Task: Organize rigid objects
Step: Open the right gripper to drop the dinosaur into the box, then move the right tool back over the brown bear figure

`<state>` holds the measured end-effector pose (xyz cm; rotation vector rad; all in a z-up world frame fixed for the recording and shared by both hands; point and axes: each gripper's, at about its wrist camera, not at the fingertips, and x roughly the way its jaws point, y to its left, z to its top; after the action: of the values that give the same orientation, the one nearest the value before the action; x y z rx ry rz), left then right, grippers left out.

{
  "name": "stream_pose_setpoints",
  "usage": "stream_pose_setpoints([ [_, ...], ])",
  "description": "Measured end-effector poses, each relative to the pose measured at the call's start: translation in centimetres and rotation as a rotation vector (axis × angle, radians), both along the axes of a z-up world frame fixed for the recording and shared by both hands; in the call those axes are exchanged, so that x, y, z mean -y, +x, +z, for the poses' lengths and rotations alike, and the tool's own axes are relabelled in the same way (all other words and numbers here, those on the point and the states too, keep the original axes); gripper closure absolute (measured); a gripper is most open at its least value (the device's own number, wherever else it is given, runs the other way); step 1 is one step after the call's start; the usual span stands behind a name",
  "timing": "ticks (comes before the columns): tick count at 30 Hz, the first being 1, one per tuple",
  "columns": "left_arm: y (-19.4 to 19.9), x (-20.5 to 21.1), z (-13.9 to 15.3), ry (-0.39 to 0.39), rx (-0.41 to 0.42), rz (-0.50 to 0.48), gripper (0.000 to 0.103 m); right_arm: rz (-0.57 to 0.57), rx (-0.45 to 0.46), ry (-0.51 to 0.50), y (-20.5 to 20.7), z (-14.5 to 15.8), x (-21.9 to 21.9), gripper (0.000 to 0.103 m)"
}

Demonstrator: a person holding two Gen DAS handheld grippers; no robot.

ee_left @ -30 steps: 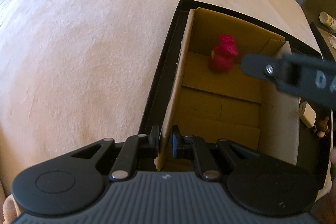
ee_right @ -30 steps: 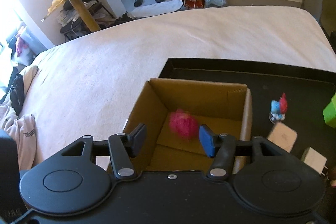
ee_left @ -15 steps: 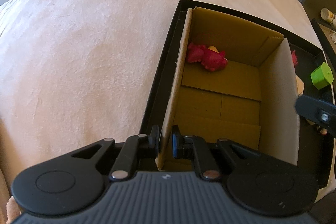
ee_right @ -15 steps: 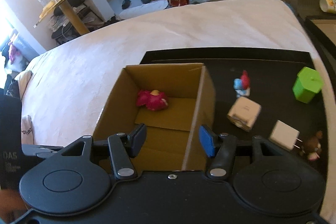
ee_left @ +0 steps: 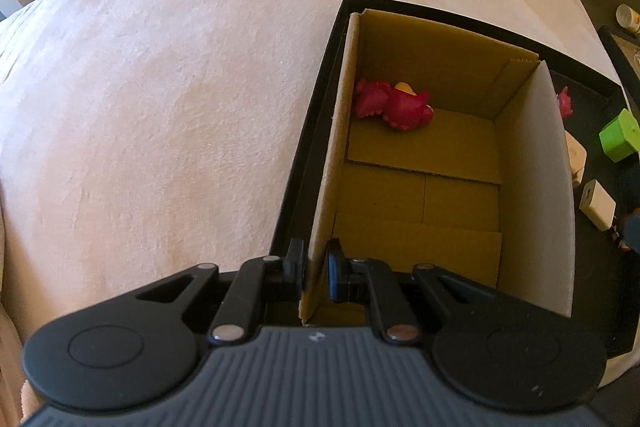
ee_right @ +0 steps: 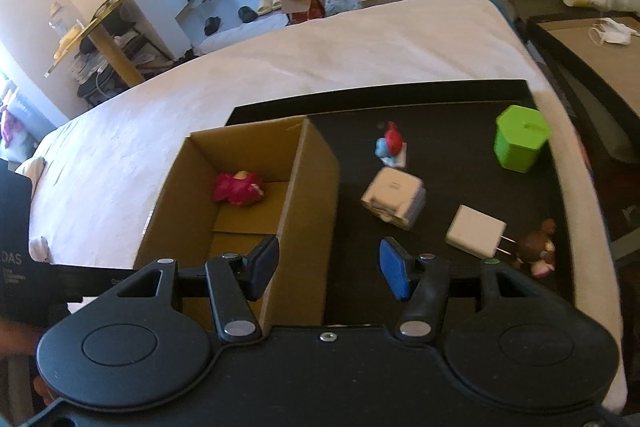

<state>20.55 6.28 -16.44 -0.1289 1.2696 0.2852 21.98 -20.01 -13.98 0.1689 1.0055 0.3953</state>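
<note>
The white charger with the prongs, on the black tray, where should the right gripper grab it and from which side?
Probably grip the charger across the two narrow side edges of its flat body, coming down from above. It lies flat on the tray, broad face up, prongs pointing right toward the brown figurine, so keep the fingers off that end. The right gripper is open and empty.

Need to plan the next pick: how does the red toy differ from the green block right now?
The red toy lies on its side inside the cardboard box; the green block stands upright outside it on the black tray. The red toy is lumpy and irregular; the green block is flat-faced and looks larger. Neither is held by a gripper.
</note>
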Motion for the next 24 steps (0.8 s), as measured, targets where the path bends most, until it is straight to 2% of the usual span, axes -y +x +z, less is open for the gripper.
stream_pose_setpoints([
  [24,-0.1,0.7,0.0,0.051,-0.006,-0.008,0.092,-0.115,0.007,-0.01,-0.7,-1.7,7.2,0.047],
])
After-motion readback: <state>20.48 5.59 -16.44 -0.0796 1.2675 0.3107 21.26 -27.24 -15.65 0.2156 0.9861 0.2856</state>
